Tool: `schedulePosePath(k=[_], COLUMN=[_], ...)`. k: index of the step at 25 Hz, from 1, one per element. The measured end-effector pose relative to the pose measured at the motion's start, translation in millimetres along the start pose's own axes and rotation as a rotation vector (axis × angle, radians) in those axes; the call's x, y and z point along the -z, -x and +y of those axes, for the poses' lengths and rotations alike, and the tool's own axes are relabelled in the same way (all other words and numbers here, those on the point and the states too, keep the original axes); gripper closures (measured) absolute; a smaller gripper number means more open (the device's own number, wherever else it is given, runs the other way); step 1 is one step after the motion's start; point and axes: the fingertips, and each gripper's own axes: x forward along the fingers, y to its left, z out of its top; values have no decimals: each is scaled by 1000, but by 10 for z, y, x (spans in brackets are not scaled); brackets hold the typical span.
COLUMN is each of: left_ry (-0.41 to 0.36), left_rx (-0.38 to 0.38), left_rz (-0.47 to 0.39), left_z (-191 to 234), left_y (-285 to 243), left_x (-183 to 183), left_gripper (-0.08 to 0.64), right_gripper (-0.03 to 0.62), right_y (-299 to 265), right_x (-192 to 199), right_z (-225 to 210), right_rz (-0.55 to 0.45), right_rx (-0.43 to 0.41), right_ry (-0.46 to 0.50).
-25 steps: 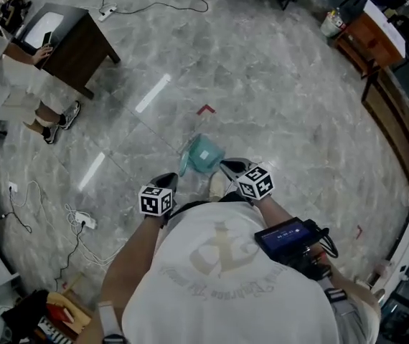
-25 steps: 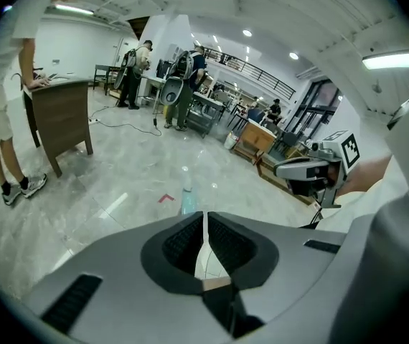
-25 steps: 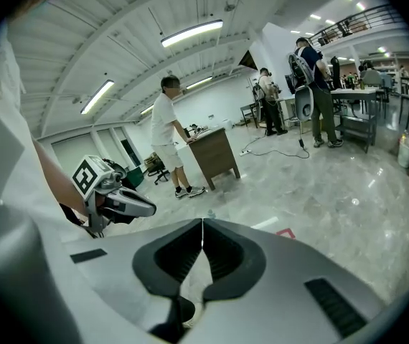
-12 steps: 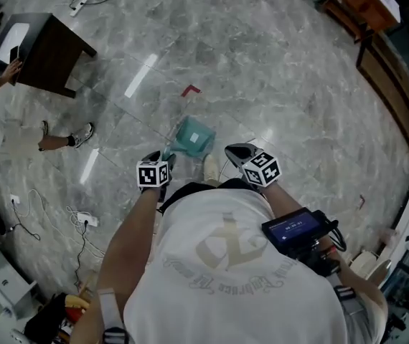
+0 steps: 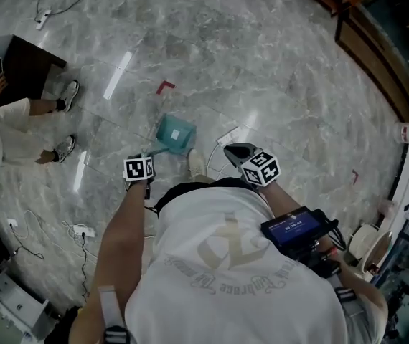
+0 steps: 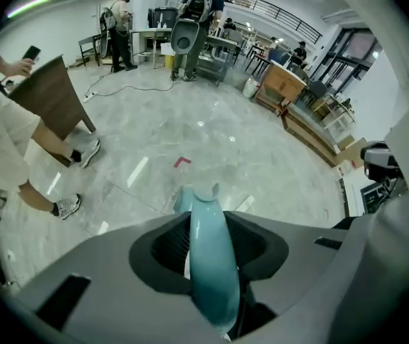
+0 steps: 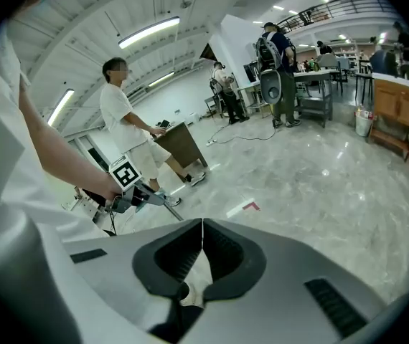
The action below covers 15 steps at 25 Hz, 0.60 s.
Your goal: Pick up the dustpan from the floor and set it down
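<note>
The teal dustpan (image 5: 175, 132) lies on the grey marble floor just ahead of my feet, its handle pointing back toward me. My left gripper (image 5: 146, 157) points steeply down at that handle. In the left gripper view the teal handle (image 6: 206, 264) runs straight between the jaws, which are closing and touch it on both sides; the pan (image 6: 194, 196) shows beyond the tips. My right gripper (image 5: 234, 151) hovers to the right of the dustpan, apart from it. Its jaws (image 7: 202, 224) are shut with nothing between them.
A person in white (image 5: 2, 136) stands at the left beside a dark brown desk (image 5: 19, 58). A red tape corner (image 5: 164, 86) marks the floor beyond the dustpan. Cables and a power strip (image 5: 82, 230) lie at lower left. Wooden furniture (image 5: 348, 6) lines the upper right.
My left gripper has dropped forward and down from beside my body onto the dustpan's handle. The right gripper has shifted a little sideways. The dustpan has not left the floor.
</note>
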Motion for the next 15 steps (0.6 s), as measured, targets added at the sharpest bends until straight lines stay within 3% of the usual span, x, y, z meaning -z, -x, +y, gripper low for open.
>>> schedulePosePath(k=[8,13,15], left_ry=[-41,63,61], left_rx=[-19,-15,-41], left_rz=[85,70,70], left_z=[-3,24,67], left_y=[-56,-94,-58], left_x=[40,99,139], left_gripper=[423,434,445], right_gripper=[574,574,574], right_y=[3,-91,-98], right_x=[7,-122,-144], right_z=[-163,-132,-144], right_rz=[4,16,24], right_rx=[22,1,-2], right_ry=[-31,8,16])
